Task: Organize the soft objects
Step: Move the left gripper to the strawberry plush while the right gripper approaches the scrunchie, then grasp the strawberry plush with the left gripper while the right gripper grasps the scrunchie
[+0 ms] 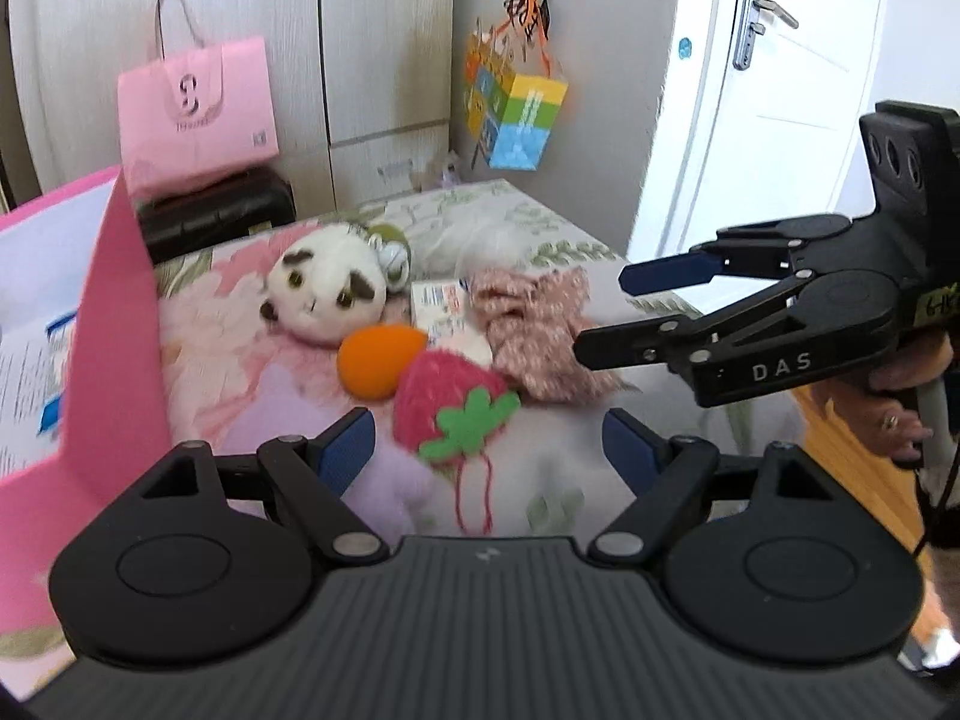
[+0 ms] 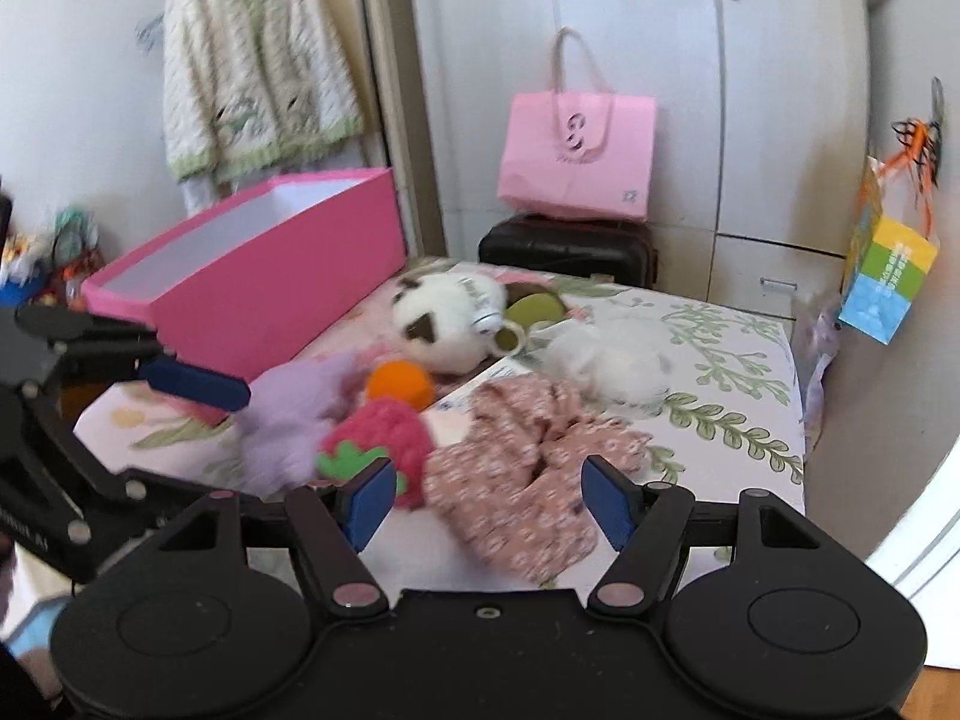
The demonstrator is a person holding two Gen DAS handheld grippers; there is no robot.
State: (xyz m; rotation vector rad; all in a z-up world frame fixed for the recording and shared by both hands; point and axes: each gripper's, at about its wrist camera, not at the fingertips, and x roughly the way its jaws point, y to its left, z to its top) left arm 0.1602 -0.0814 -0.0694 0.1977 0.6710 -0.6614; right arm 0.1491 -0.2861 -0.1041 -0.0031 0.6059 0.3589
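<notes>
Both claws stand wide and empty over the bed. The left claw (image 1: 489,447) hangs just above the strawberry (image 1: 447,405); the right claw (image 2: 489,501) is over the floral cloth (image 2: 522,480). Drop straight, pinch one soft item each, then carry to the pink box (image 2: 264,276) behind.

Pale wardrobe (image 2: 630,90) (handles up top), white door (image 1: 780,90).

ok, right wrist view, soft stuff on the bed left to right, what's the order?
Purple plush → strawberry plush → pink floral fabric → white fluffy item. The orange ball and the white-and-brown plush sit farther back, overlapping that span, so they are left out.
</notes>
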